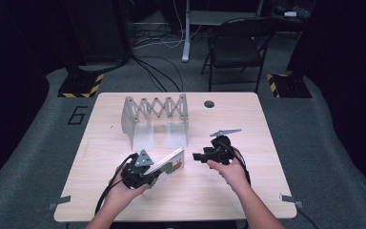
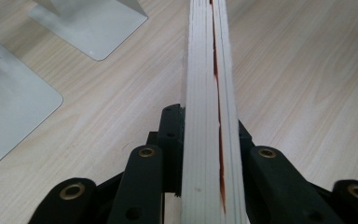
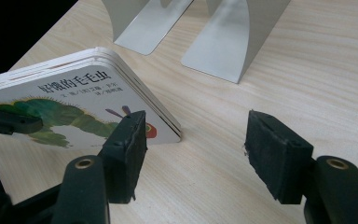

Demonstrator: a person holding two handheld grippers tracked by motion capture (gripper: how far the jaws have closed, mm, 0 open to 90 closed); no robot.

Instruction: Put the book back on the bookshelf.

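Observation:
A white board book with a green caterpillar on its cover is clamped at its near end by my left gripper, which is shut on it. In the left gripper view the book's page edges run straight away between the jaws of the left gripper. My right gripper is open just right of the book's far end, not touching it. In the right gripper view the book leans tilted with one corner on the table, left of the empty gap of the right gripper.
A grey metal accordion book rack stands at the back middle of the wooden table; its base plates lie just beyond the book. A dark grommet hole is in the tabletop. A folding chair and floor cables lie beyond.

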